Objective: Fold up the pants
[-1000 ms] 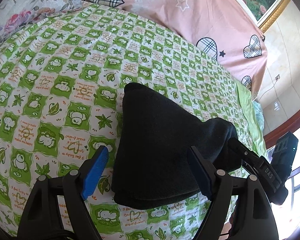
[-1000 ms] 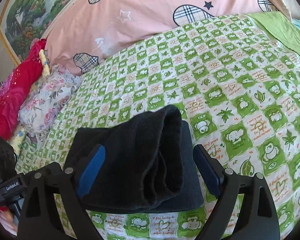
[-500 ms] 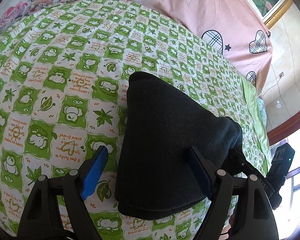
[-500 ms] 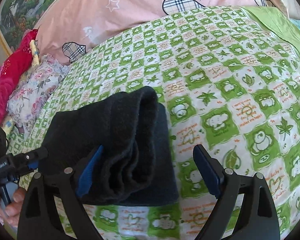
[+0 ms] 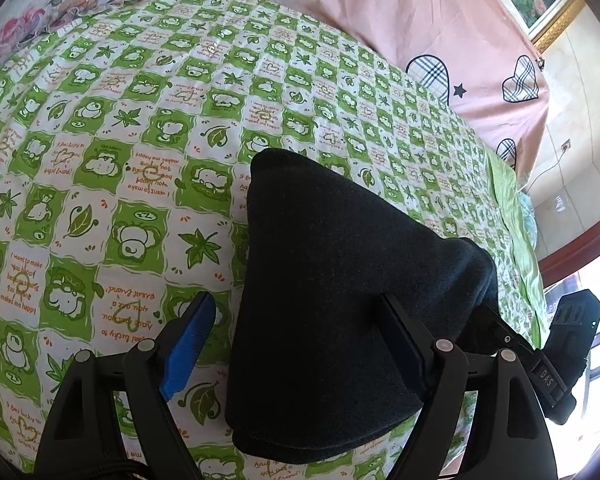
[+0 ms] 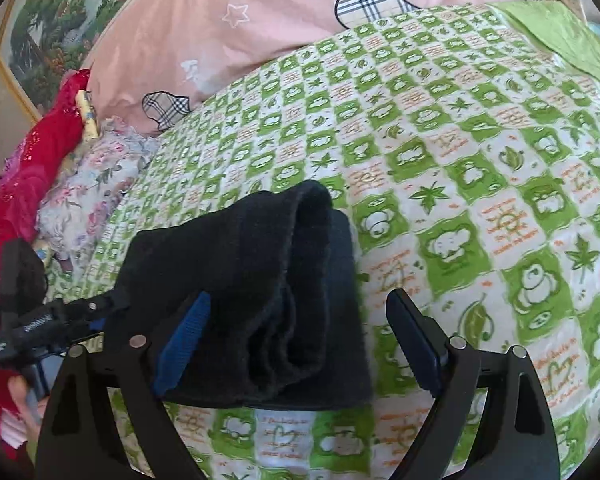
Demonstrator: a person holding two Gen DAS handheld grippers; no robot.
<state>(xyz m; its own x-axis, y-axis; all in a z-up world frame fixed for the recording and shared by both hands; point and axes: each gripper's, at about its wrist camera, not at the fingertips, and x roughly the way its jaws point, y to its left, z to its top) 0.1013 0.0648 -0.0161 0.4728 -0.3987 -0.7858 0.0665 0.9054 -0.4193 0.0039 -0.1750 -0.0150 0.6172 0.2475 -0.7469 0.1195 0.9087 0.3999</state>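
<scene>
The black pants (image 5: 340, 292) lie folded into a thick bundle on the green and white patterned bedsheet (image 5: 112, 160). In the right wrist view the pants (image 6: 268, 280) show several stacked layers at their near end. My left gripper (image 5: 300, 344) is open and hovers over the bundle's near edge, holding nothing. My right gripper (image 6: 300, 340) is open and empty, its left finger over the pants and its right finger over bare sheet. The right gripper's body (image 5: 556, 360) shows at the bundle's right end in the left wrist view.
A pink quilt (image 5: 400, 20) with plaid hearts lies across the head of the bed. A floral pillow (image 6: 88, 184) and red cloth (image 6: 28, 168) lie at the left. The bed's right edge, with a green sheet (image 5: 516, 216), drops off toward the wall.
Both grippers stay open and shift slightly over the pants; the views drift a little. The folded bundle keeps its shape and place on the bed.
</scene>
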